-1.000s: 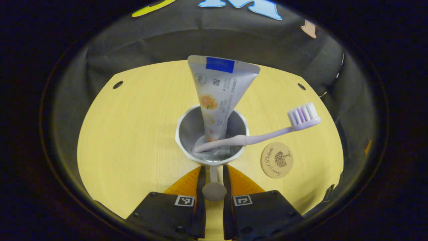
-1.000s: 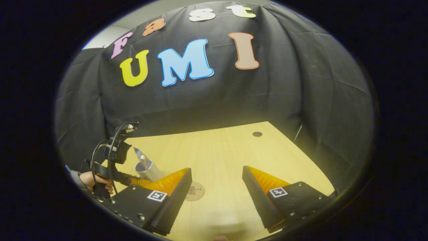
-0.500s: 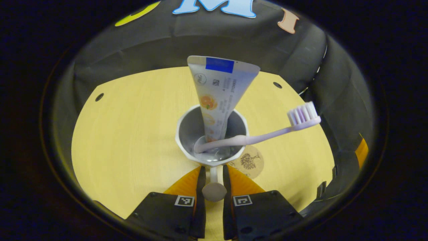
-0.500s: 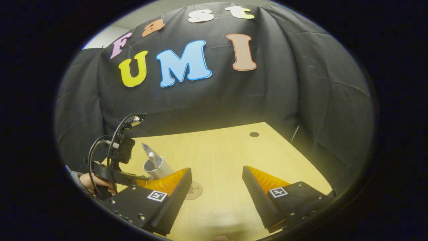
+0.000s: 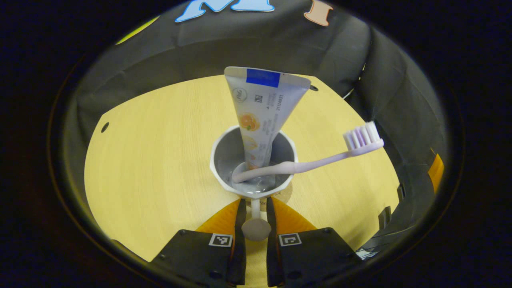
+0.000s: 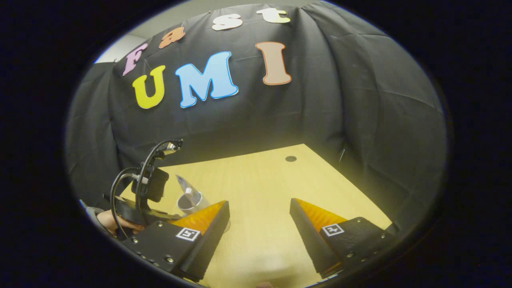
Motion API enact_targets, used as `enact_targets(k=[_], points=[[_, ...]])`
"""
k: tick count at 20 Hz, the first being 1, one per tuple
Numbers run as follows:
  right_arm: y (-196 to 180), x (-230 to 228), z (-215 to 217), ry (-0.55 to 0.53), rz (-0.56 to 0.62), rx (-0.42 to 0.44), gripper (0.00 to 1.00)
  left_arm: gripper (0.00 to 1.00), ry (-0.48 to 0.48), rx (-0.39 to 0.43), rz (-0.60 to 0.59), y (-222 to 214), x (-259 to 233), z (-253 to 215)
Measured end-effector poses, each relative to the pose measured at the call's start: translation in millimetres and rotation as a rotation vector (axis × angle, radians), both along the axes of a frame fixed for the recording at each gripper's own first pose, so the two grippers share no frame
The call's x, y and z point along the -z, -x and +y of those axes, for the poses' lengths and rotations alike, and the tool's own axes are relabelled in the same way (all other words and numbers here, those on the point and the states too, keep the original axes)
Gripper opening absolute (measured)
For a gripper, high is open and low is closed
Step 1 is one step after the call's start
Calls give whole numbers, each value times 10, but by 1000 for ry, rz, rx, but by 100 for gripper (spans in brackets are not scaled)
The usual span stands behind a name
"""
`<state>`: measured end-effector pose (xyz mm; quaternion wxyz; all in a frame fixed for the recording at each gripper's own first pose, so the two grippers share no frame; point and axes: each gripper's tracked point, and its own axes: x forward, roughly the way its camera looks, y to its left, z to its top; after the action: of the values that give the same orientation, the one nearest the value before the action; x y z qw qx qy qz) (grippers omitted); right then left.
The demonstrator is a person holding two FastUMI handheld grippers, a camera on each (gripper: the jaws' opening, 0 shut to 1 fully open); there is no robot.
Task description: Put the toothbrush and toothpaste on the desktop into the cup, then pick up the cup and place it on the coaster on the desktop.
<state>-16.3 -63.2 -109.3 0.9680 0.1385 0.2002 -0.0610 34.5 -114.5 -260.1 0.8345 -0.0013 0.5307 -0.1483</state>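
In the left gripper view, the left gripper (image 5: 254,208) sat at six o'clock with its two fingers clenched on the white handle of the cup (image 5: 253,164), which hung just above the pale wooden desktop (image 5: 160,160). The toothpaste (image 5: 262,112) stood upright inside the cup, its crimped end pointing to twelve o'clock. The toothbrush (image 5: 316,158) rested with its handle end in the cup and leaned over the rim toward three o'clock, bristles up. A sliver of the coaster (image 5: 282,197) peeked out beneath the cup at about five o'clock, most of it hidden by the cup.

In the right gripper view, the right gripper (image 6: 259,224) stood released, its fingers spread wide with bare desktop between them. At eight o'clock this view gave what the other could not: the left gripper's body from outside, a hand (image 6: 114,222) holding it, and the cup (image 6: 192,203) seen from the side with the toothpaste (image 6: 185,185) poking out of it.
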Motion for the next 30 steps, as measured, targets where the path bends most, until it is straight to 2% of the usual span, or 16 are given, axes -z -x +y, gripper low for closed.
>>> enact_targets(k=[10,14,17,18,21,24,25,26,28,30], points=[[5,30,-137,1,-8,-53,95,27,-78,1,10,63,85,-196],[-35,51,-189,-3,-16,-102,95,31,-79,-22,9,99,74,-182],[-107,42,-234,21,-19,-126,95,35,-63,-32,-24,91,-33,-210],[-118,38,-250,44,-20,-125,94,31,-60,-35,-44,70,-63,-227],[-132,-23,-262,92,-37,-126,94,31,-29,-47,-116,56,-254,-240],[-188,-99,-131,101,-49,-134,95,51,5,-41,-213,71,-555,-243],[-193,-124,-86,101,-56,-135,95,51,13,-36,-253,73,-667,-230],[-204,-159,-40,103,-65,-133,95,58,24,-35,-297,74,-796,-215],[-210,-240,69,113,-75,-132,94,76,44,-38,-390,100,-1060,-157],[-216,-350,161,124,-98,-136,95,74,60,-52,-471,144,-1297,-68]])
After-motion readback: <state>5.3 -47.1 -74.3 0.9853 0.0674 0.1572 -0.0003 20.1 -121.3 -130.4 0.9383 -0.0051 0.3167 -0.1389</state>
